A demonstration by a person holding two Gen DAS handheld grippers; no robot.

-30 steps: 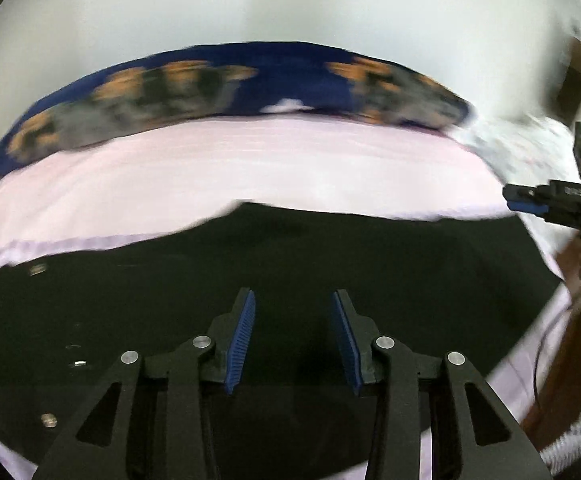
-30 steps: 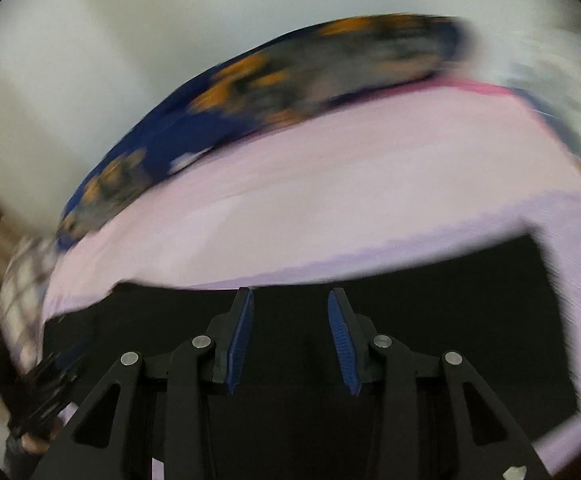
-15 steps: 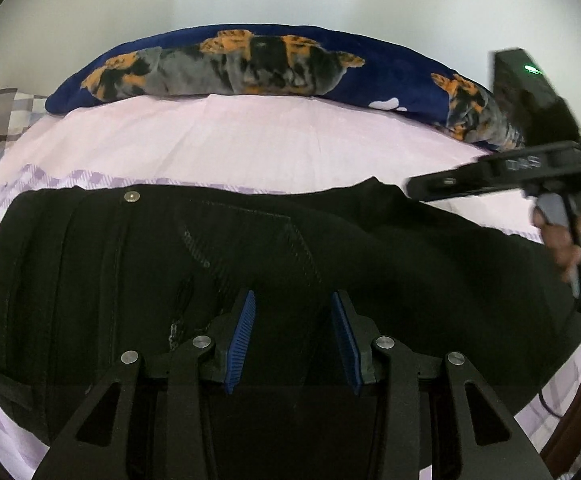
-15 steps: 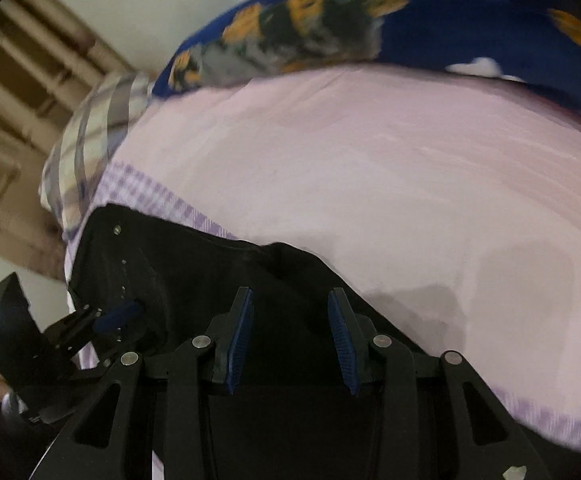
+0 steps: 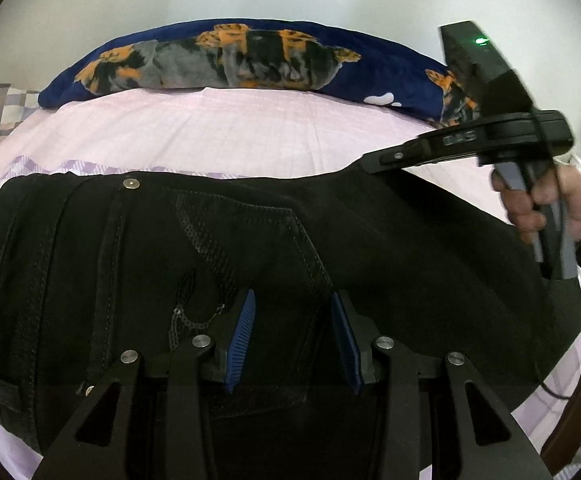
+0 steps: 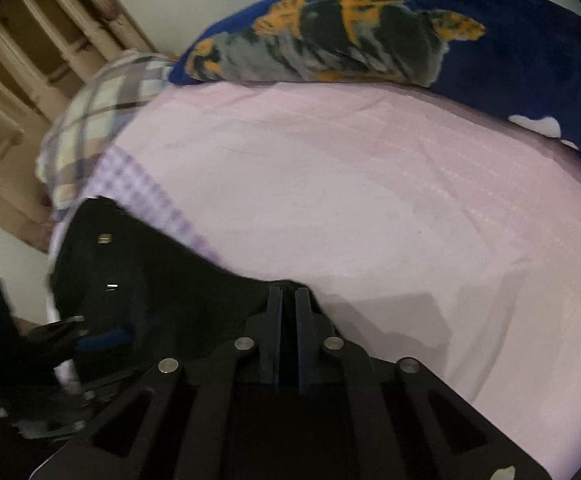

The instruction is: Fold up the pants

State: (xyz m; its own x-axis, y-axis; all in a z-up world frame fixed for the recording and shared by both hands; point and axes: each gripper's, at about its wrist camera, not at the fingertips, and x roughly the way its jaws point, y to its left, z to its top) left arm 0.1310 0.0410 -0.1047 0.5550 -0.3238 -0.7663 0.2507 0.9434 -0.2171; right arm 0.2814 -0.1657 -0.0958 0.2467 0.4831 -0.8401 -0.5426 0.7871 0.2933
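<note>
Black pants (image 5: 250, 240) lie spread across a pink bed sheet (image 5: 210, 132), waistband to the left with a metal button (image 5: 131, 184). My left gripper (image 5: 292, 336) is open, low over the pocket area. My right gripper (image 6: 288, 300) is shut on the pants' far edge (image 6: 210, 292); in the left wrist view it (image 5: 374, 162) pinches that edge at the right. The left gripper shows at the lower left of the right wrist view (image 6: 90, 332).
A navy pillow with orange and grey print (image 5: 250, 60) lies along the wall at the far side. A plaid cloth (image 6: 102, 112) sits at the left end of the bed. A wooden headboard (image 6: 50, 40) stands beyond it.
My right gripper has closed on the far edge of the pants. My left gripper has stayed open and come slightly closer over the pants.
</note>
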